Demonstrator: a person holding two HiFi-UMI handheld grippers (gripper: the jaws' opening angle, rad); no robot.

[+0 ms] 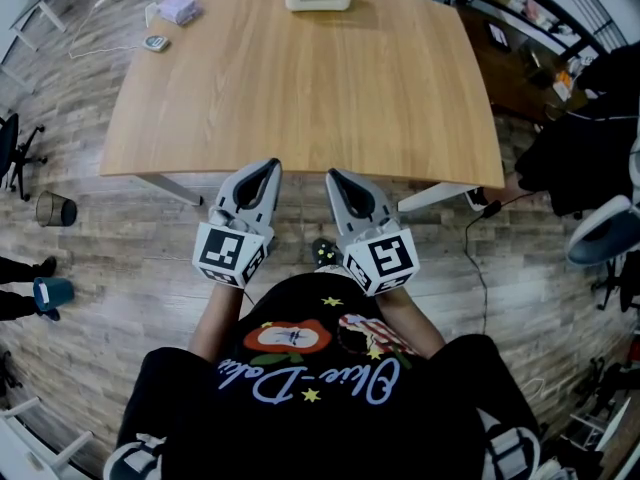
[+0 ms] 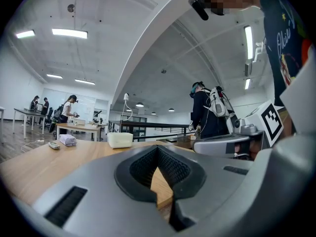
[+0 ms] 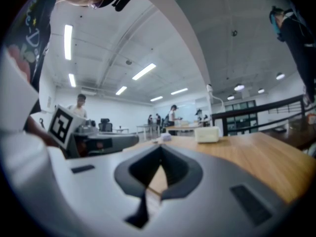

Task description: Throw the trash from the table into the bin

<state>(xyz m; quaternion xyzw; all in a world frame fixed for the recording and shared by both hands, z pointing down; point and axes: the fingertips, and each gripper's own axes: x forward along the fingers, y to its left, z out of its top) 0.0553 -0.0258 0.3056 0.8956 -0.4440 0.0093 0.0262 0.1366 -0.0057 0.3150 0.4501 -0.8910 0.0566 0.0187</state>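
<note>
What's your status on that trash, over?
Left hand-held gripper and right hand-held gripper shut, empty, at light wooden table's near edge. Crumpled pale wad at far left corner, untouched. Dark round bin on floor, left. Nothing in between.

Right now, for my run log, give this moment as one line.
left hand-held gripper: shut, empty | right hand-held gripper: shut, empty | both at table near edge | crumpled wad: far left corner | bin: floor, left
</note>
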